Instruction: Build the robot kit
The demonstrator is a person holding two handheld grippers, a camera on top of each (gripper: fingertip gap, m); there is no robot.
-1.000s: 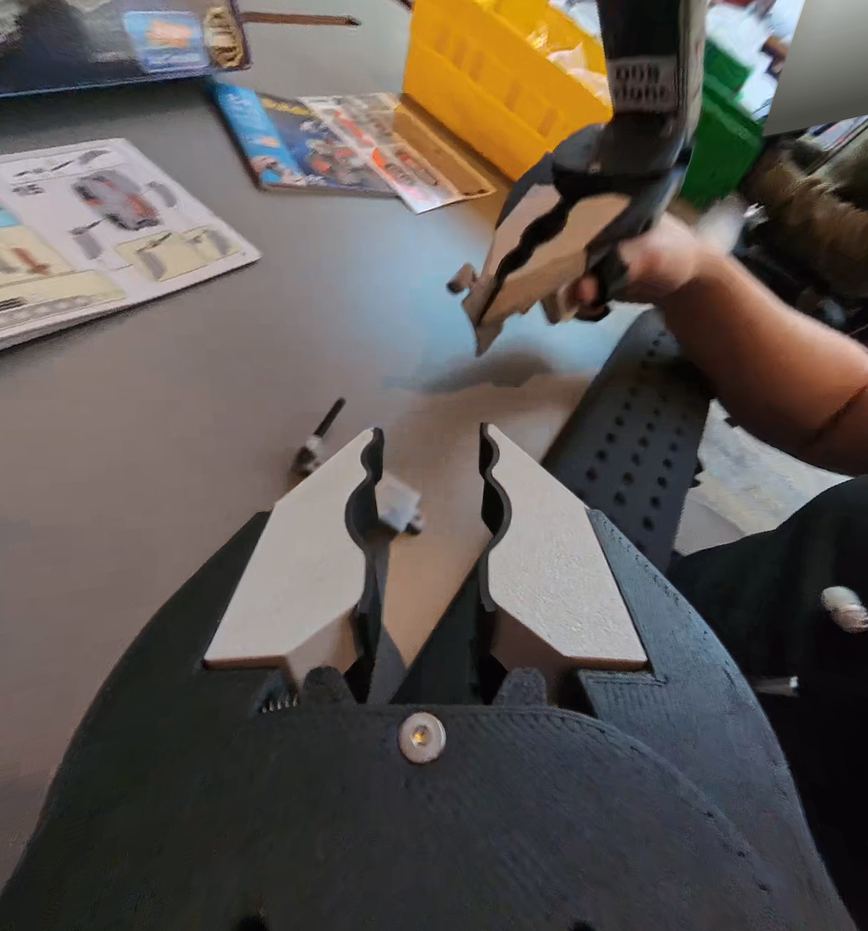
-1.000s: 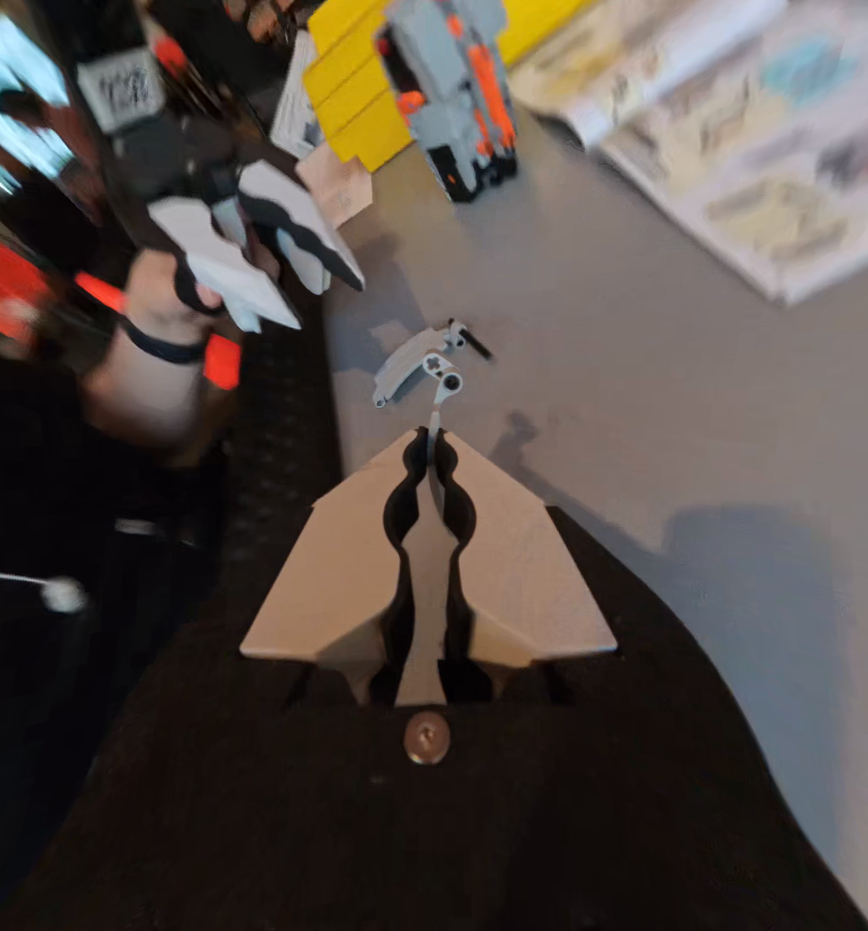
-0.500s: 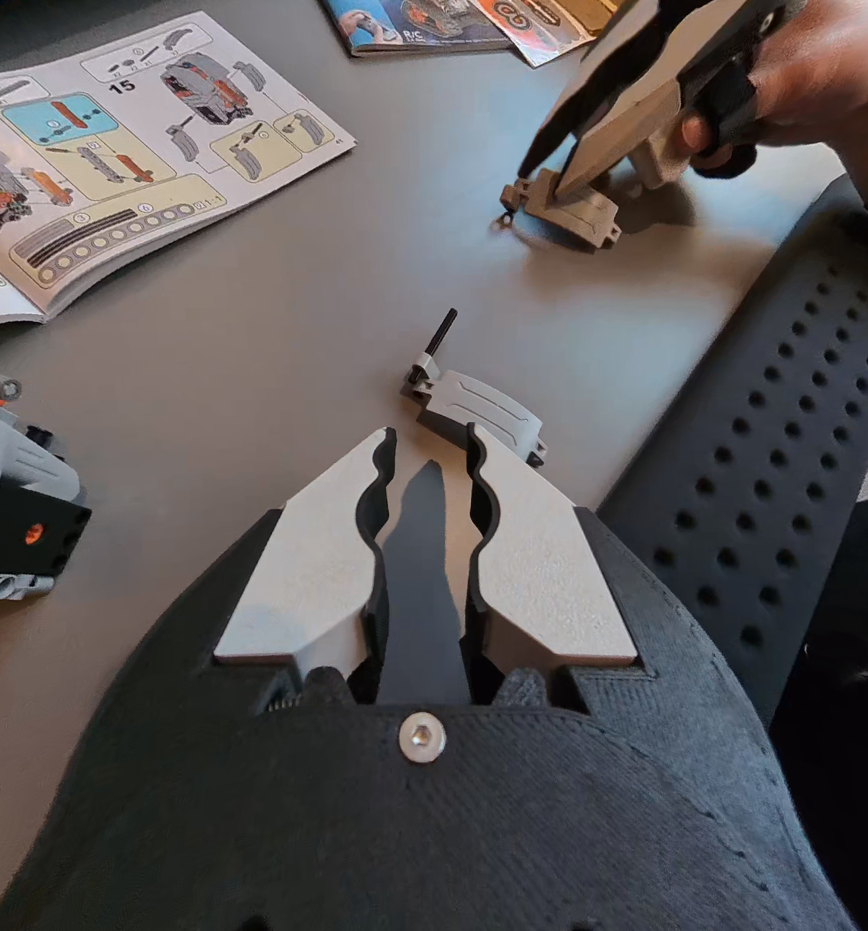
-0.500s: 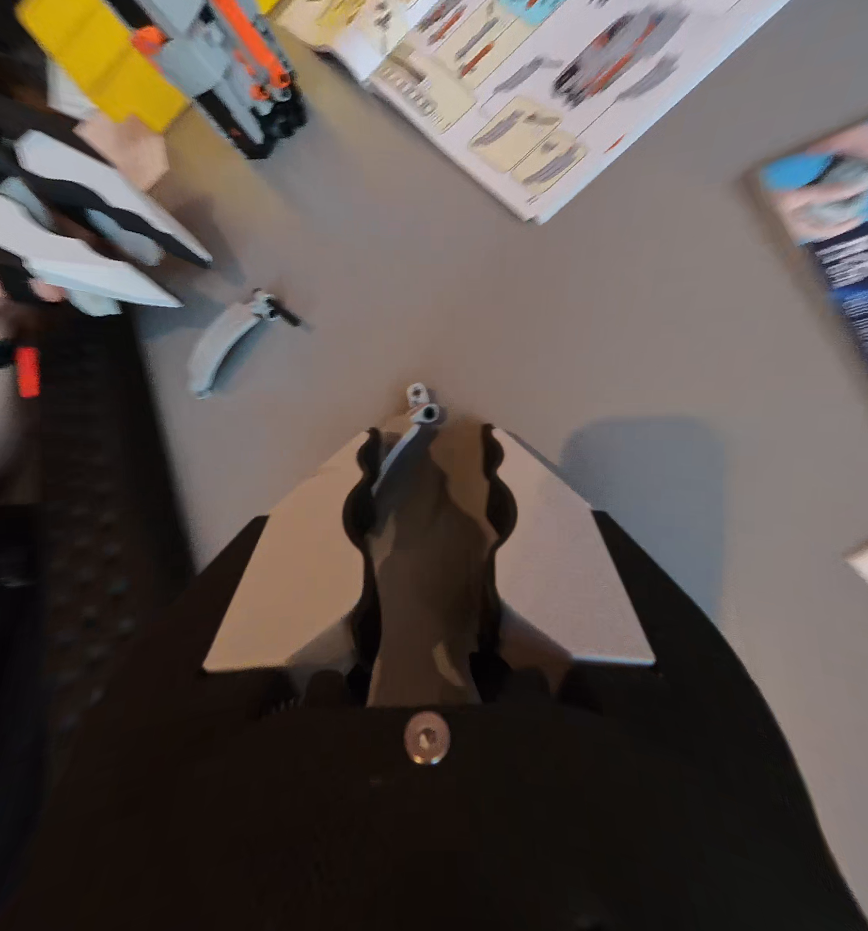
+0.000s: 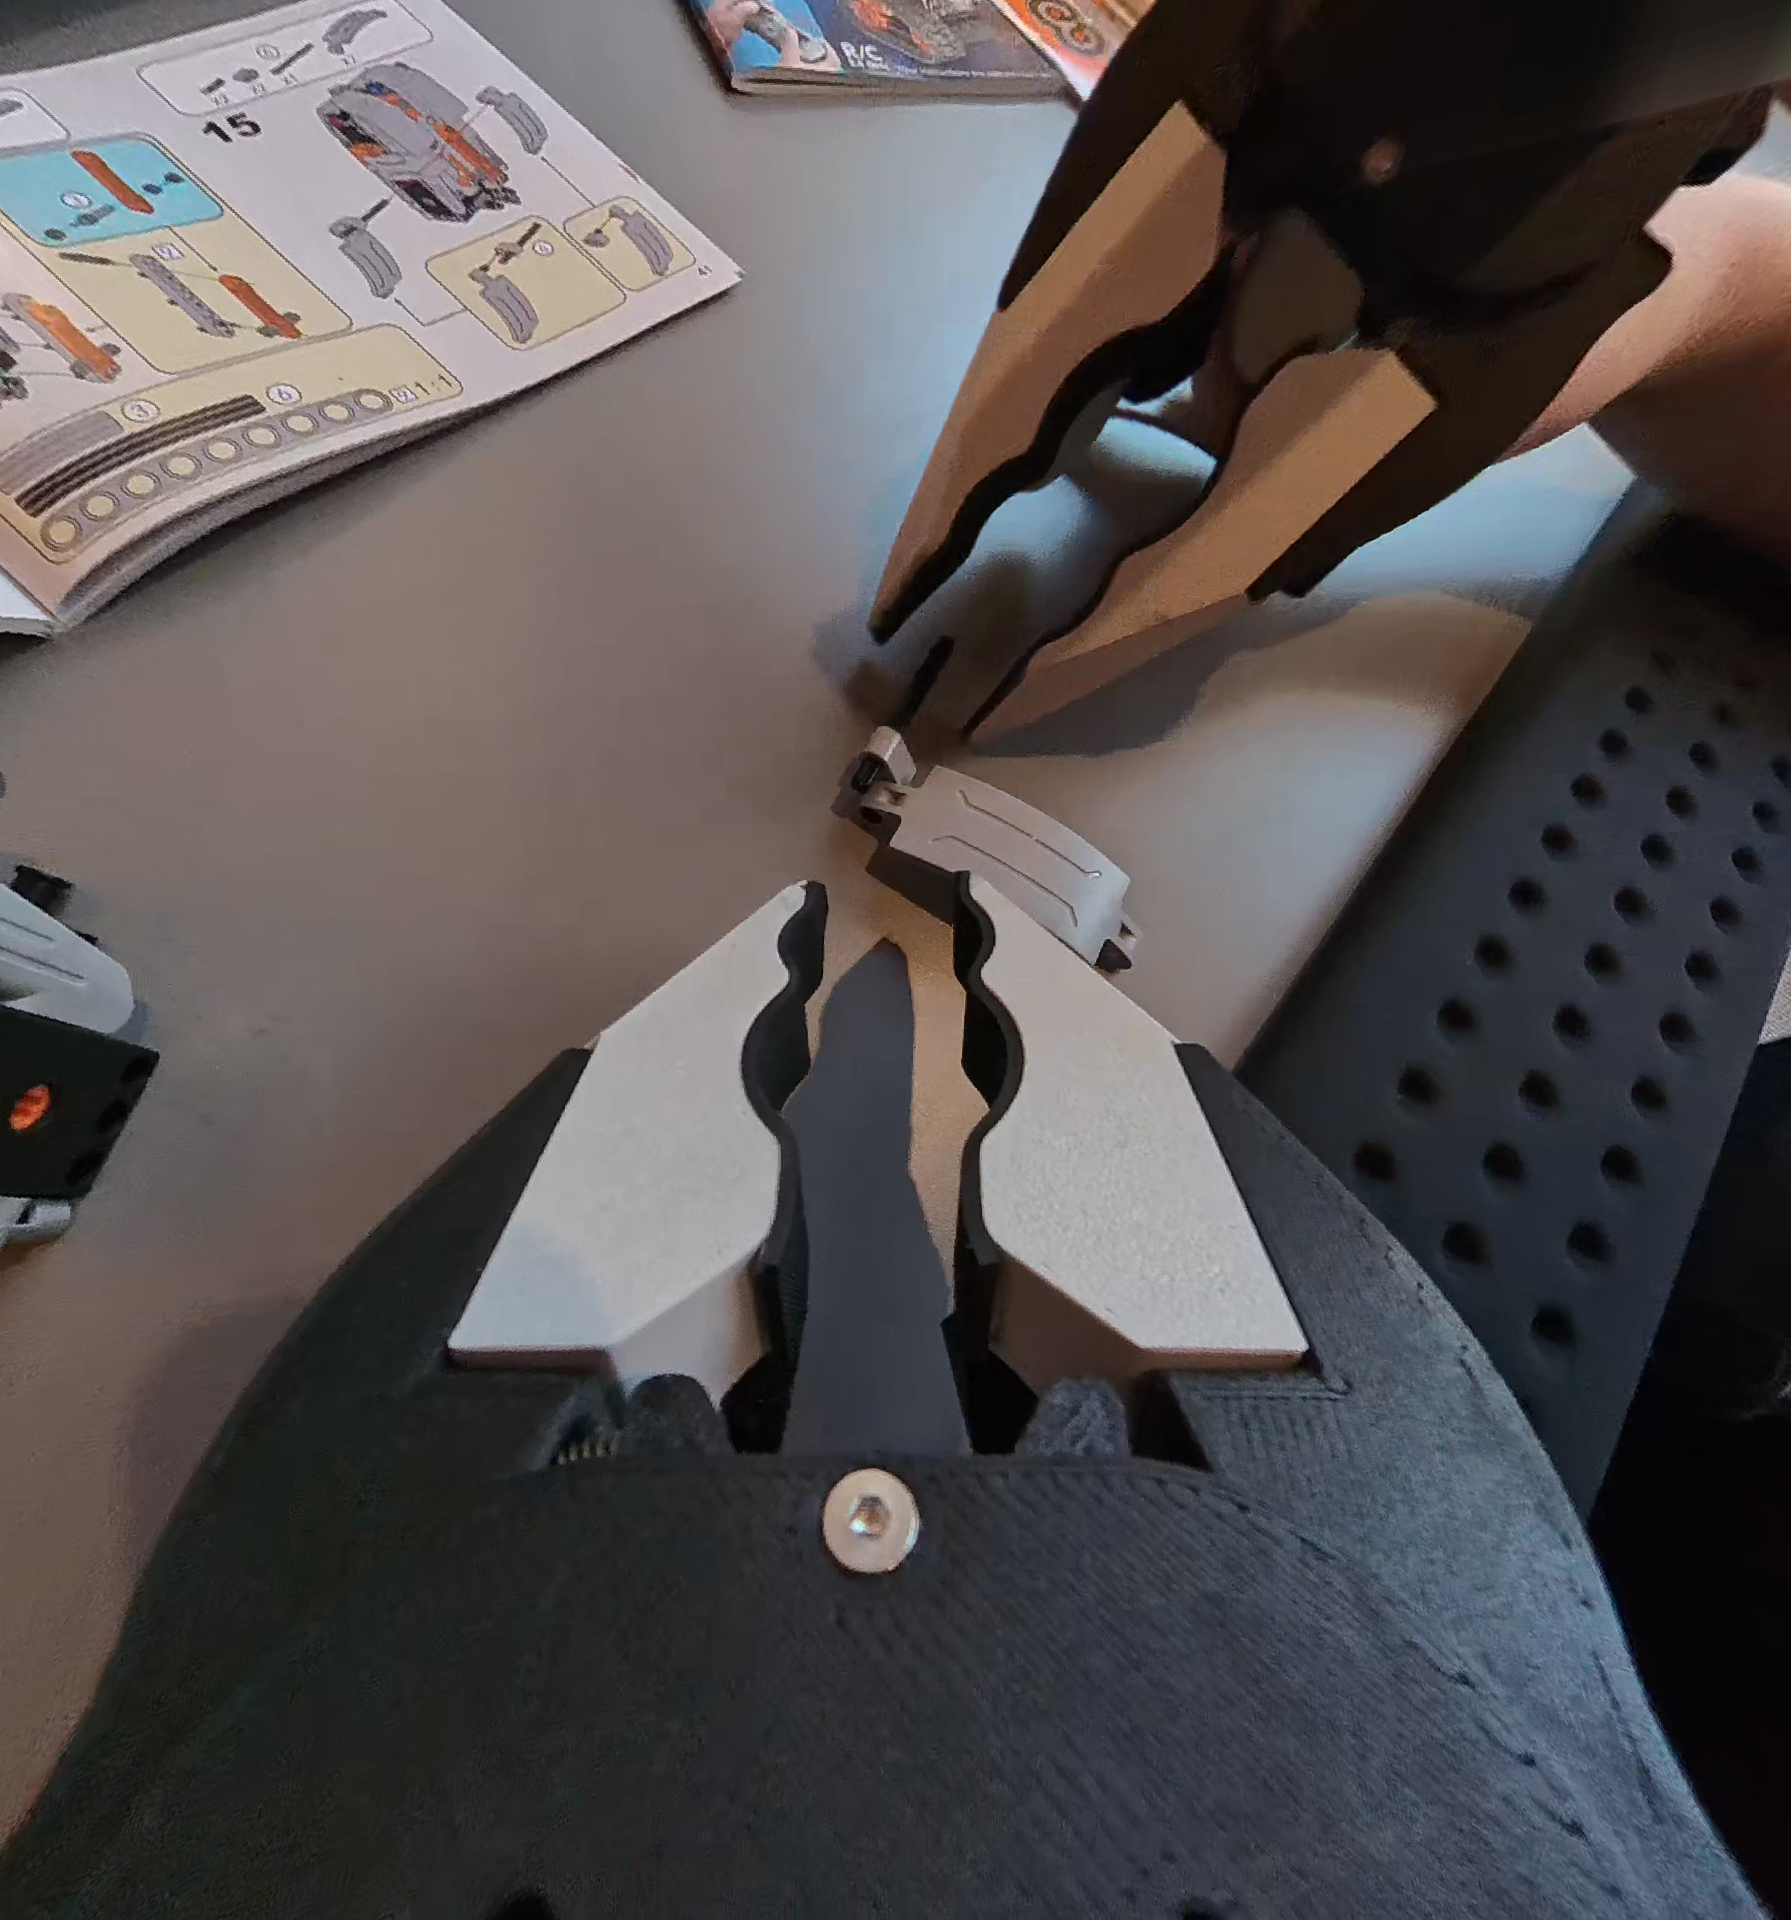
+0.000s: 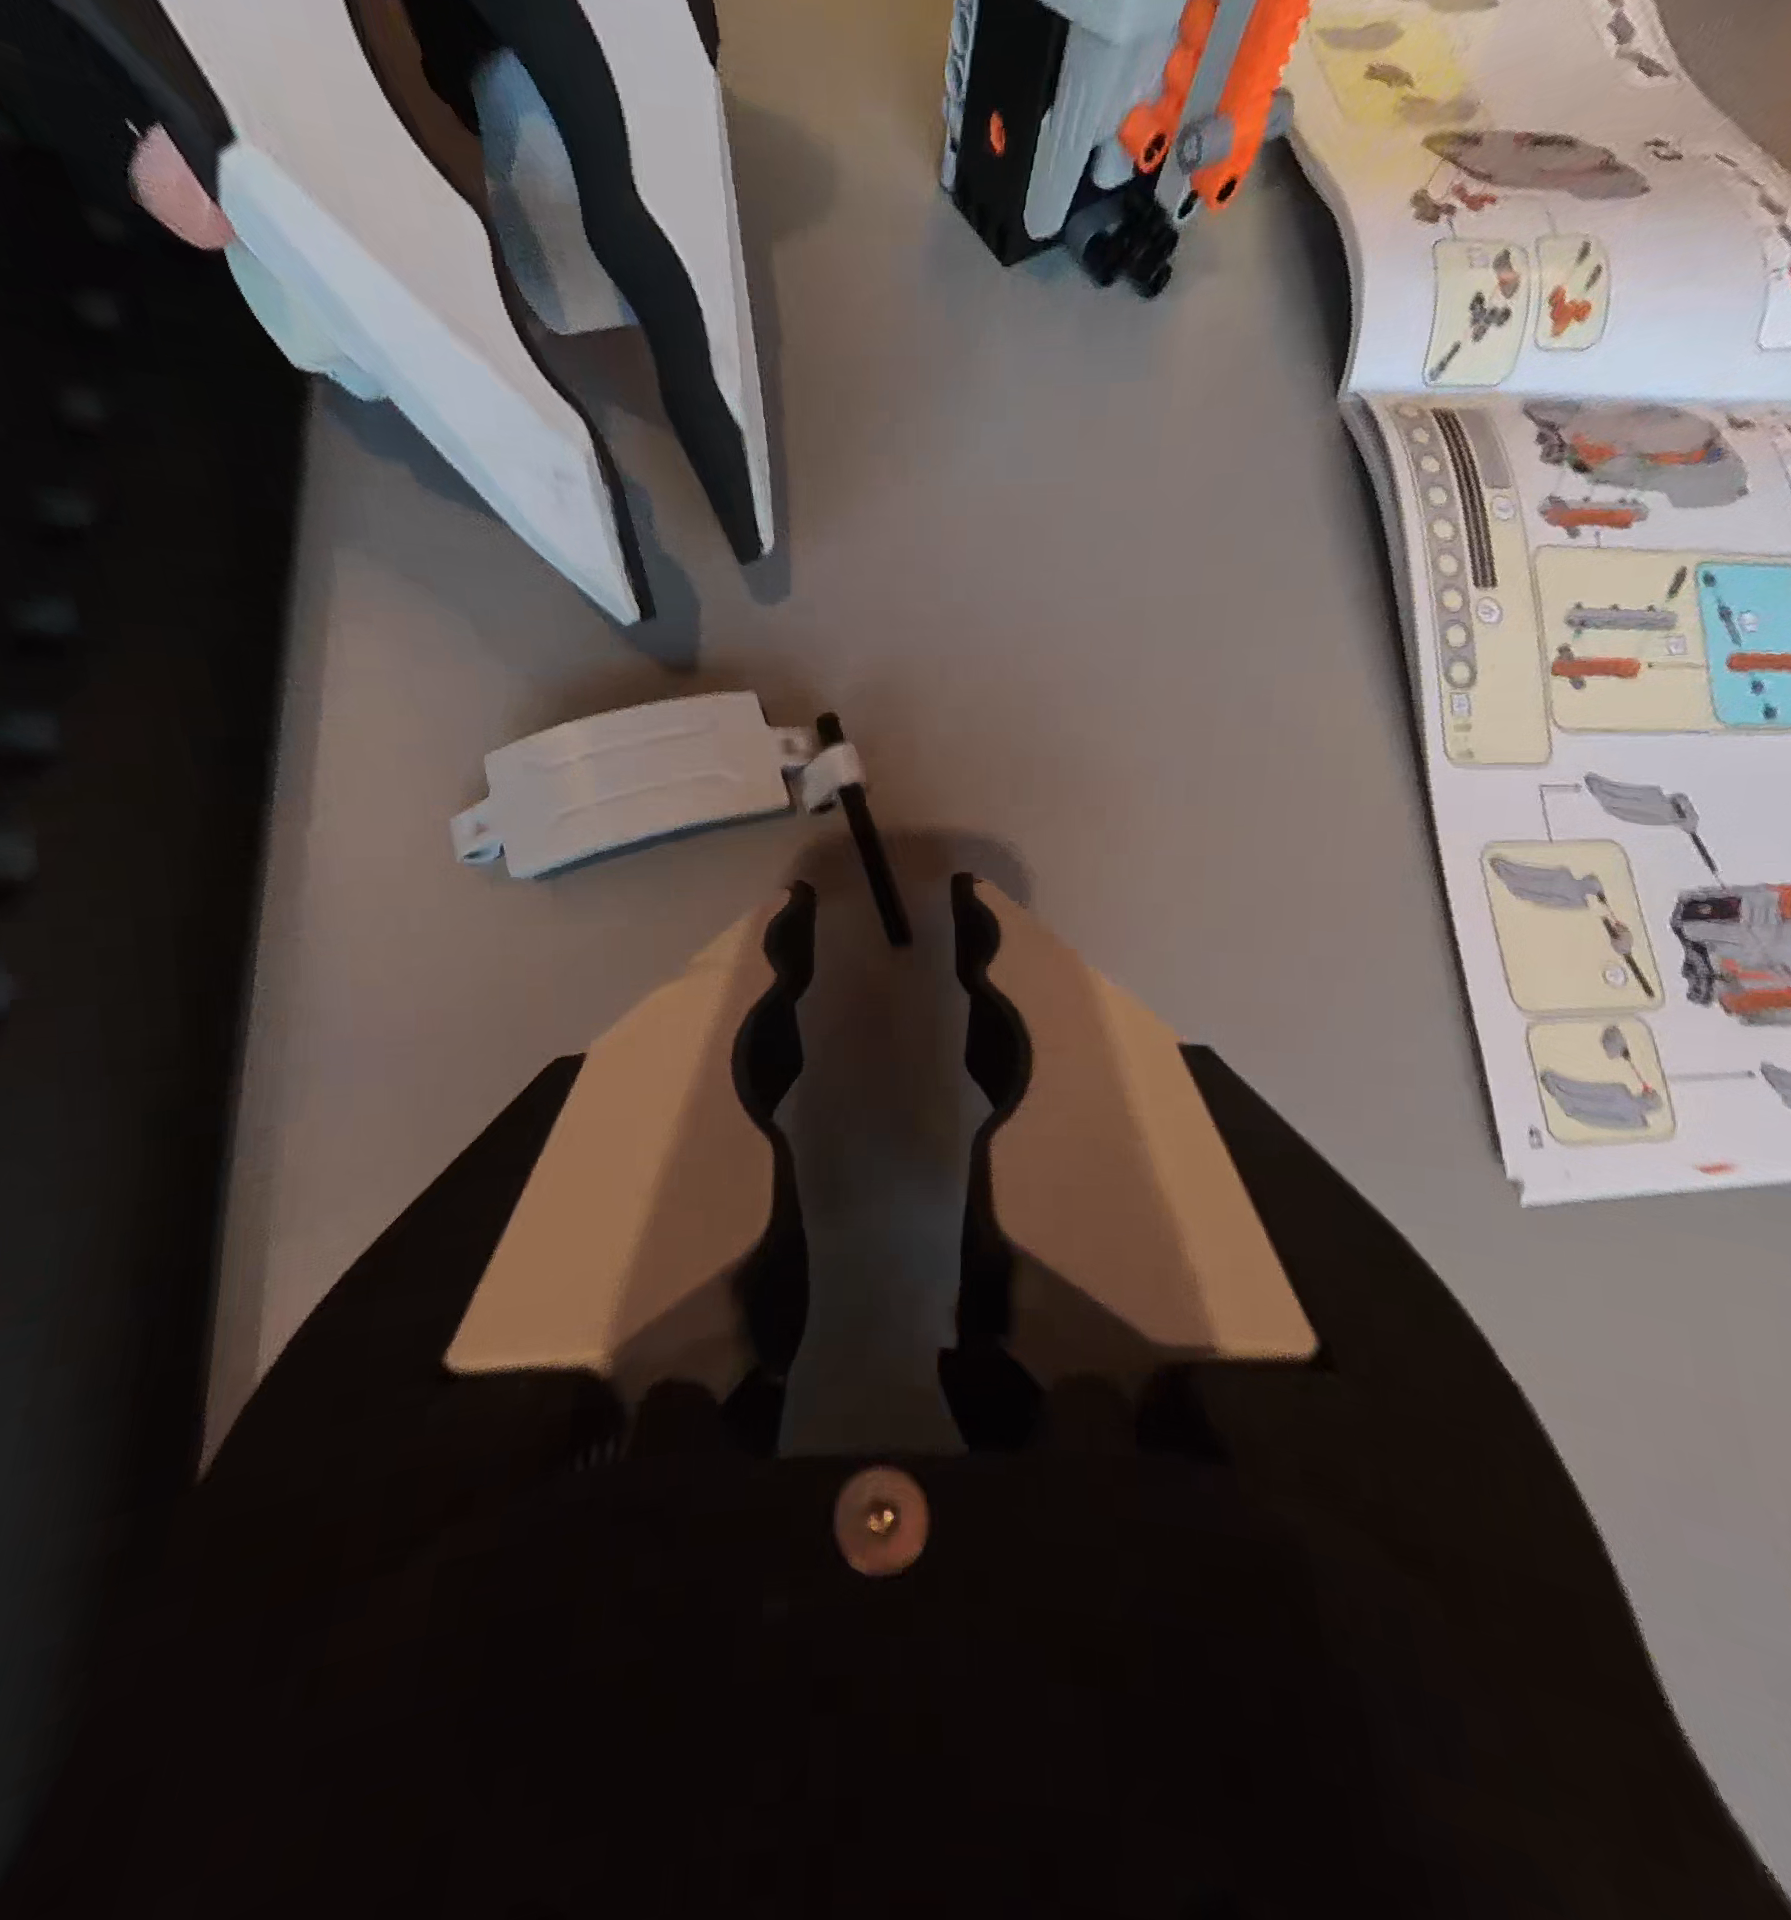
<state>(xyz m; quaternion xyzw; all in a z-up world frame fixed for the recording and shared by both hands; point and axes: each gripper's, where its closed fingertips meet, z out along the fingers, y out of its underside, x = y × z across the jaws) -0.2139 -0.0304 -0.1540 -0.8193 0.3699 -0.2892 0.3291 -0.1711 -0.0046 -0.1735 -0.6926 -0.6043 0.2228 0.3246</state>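
Observation:
A curved light-grey panel piece (image 5: 1016, 852) lies on the grey table (image 5: 558, 779), with a small grey connector (image 5: 875, 774) and a thin black axle (image 5: 922, 675) at one end. My left gripper (image 5: 891, 891) is open and empty just short of the panel; its right finger overlaps the panel's near edge in this view. My right gripper (image 6: 880, 888) is open, with the axle (image 6: 870, 862) lying between its tips and the panel (image 6: 631, 790) just to the left. The right gripper also shows in the left wrist view (image 5: 927, 675), the left gripper in the right wrist view (image 6: 693, 582).
A part-built grey, black and orange model (image 5: 18, 1060) (image 6: 1099, 135) stands on the table. An open instruction booklet (image 5: 278, 260) (image 6: 1618, 727) lies beyond it, and a second leaflet (image 5: 901, 42) farther off. A black perforated seat (image 5: 1597, 935) (image 6: 91, 727) borders the table edge. Some 6 centimetres of space lies between my two pairs of fingers.
My right gripper opened, let go of the small grey piece it held, and moved over to the panel's black axle. My left gripper stayed open close to the panel.

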